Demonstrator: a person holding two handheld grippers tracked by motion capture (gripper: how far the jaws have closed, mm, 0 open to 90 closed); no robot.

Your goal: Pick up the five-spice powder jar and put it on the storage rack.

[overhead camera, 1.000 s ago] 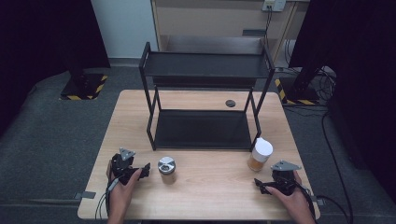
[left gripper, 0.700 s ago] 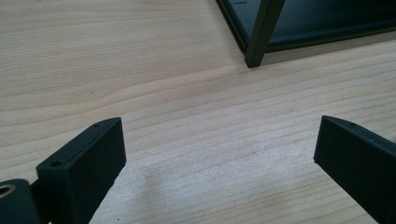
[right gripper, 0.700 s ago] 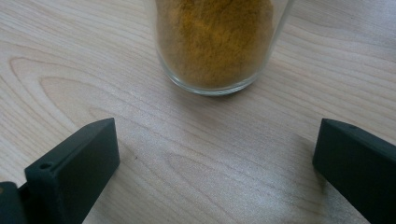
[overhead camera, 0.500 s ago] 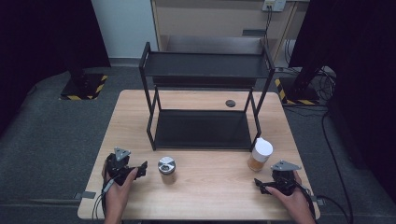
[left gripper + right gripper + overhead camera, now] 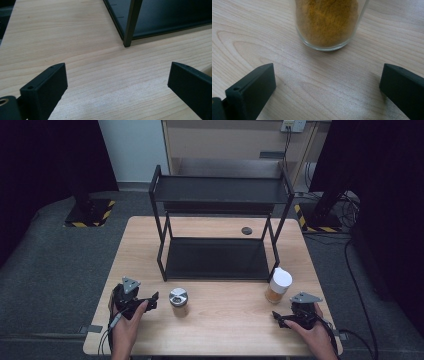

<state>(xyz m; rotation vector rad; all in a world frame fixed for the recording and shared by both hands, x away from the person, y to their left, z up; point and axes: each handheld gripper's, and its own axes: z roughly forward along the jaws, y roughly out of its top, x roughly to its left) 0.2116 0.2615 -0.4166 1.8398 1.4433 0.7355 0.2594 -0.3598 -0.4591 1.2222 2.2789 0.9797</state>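
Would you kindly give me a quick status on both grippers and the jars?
Left gripper open, empty, beside steel-lid jar. Right gripper open, facing spice jar, not touching. Both jars upright before the rack. Nothing in the way.

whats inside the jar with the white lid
The jar with the white lid holds orange-yellow powder, seen through the clear glass just ahead of the open right gripper. Its fill level is hidden above the frame.
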